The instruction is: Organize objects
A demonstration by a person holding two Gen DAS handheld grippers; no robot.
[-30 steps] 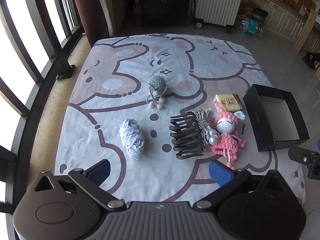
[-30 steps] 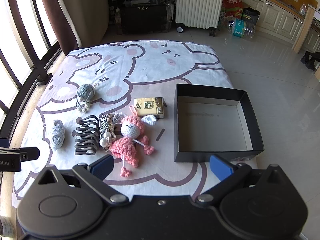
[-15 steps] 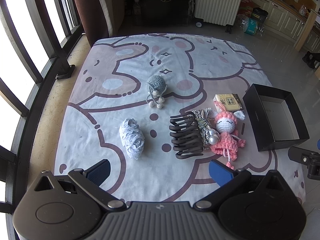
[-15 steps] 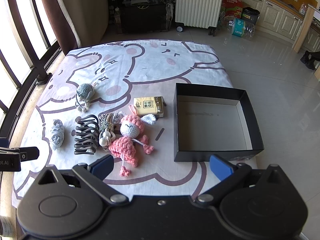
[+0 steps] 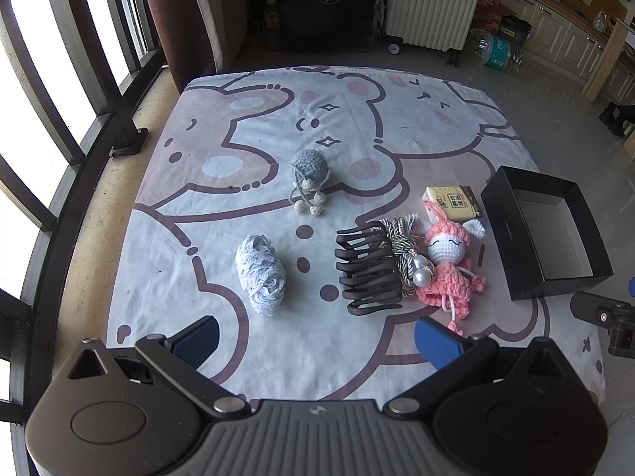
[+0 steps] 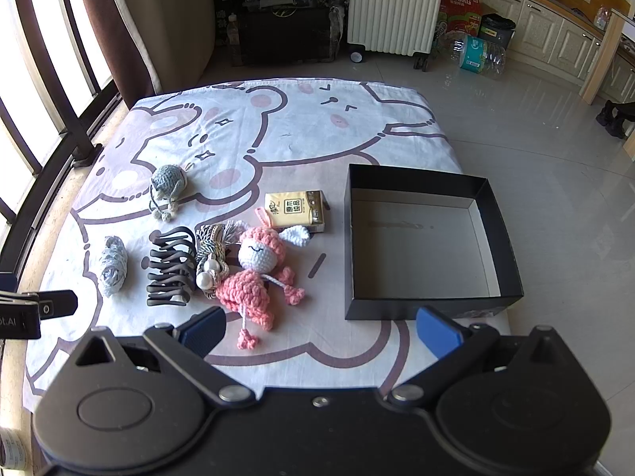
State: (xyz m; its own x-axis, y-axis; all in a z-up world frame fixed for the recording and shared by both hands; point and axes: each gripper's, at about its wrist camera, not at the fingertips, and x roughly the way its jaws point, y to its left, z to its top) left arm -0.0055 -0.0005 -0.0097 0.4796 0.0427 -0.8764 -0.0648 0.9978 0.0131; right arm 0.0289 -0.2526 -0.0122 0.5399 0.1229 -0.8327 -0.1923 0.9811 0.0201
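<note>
On a bear-print cloth lie a grey crochet ball with tassels [image 5: 308,166] [image 6: 168,183], a white lace roll [image 5: 260,273] [image 6: 112,265], a dark hair claw [image 5: 367,273] [image 6: 170,266], a braided cord with pearls [image 5: 406,256] [image 6: 210,256], a pink crochet bunny doll [image 5: 448,261] [image 6: 254,273] and a yellow tissue pack [image 5: 452,201] [image 6: 295,209]. An empty black box [image 5: 512,230] [image 6: 351,238] stands at the right. My left gripper [image 5: 315,343] is open and empty, near the cloth's front edge. My right gripper [image 6: 319,335] is open and empty, in front of the doll and box.
A white radiator [image 6: 395,4], a dark case [image 6: 285,31] and a water bottle [image 6: 474,53] stand on the tiled floor beyond the cloth. Window bars [image 5: 51,91] run along the left. Kitchen cabinets [image 6: 555,35] are at the far right.
</note>
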